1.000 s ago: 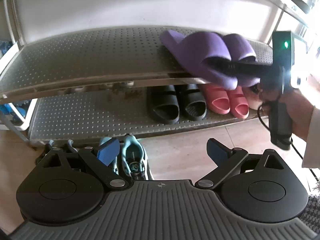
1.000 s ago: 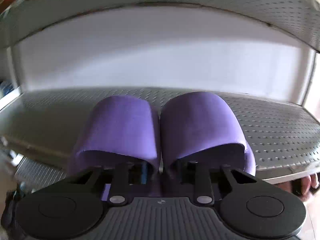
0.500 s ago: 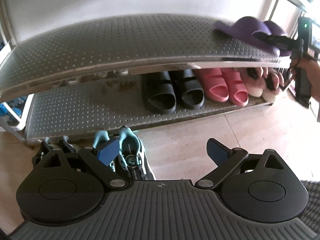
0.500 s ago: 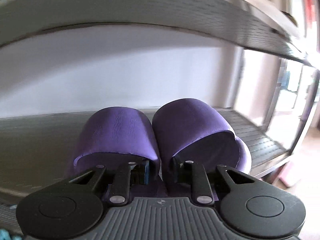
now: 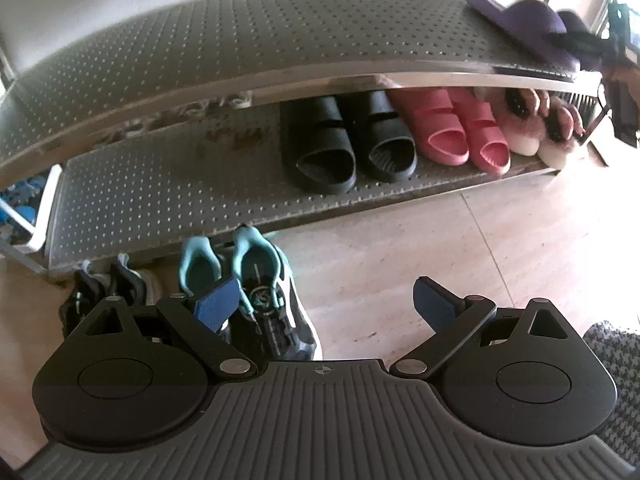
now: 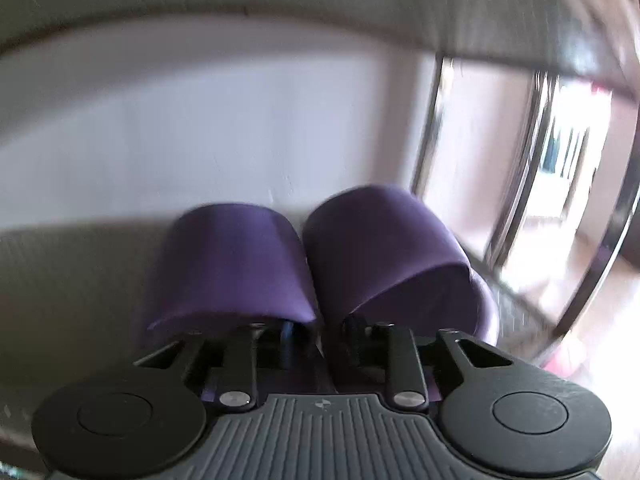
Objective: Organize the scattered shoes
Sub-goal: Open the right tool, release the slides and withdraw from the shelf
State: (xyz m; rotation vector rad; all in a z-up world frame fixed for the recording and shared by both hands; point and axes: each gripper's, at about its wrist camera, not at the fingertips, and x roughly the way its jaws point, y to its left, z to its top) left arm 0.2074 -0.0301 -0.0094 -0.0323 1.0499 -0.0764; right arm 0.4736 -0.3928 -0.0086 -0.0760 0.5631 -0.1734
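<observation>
While the right gripper point(image 6: 316, 328) opens, a finger in each purple slipper point(image 6: 232, 264) on the upper shelf point(image 5: 240, 40), ease straight back w/o dragging; left gripper point(image 5: 324, 304) gapes empty nr teal sneakers point(image 5: 256, 280).

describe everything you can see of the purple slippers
The pair of purple open-toe slide slippers looks like soft matte foam, each with one broad, smooth upper band. They lie side by side, inner edges touching, at the right end of the upper perforated metal shelf. The right gripper has one of its fingers reaching into each slipper; its jaws are opening. Motion blur hides finer detail.
</observation>
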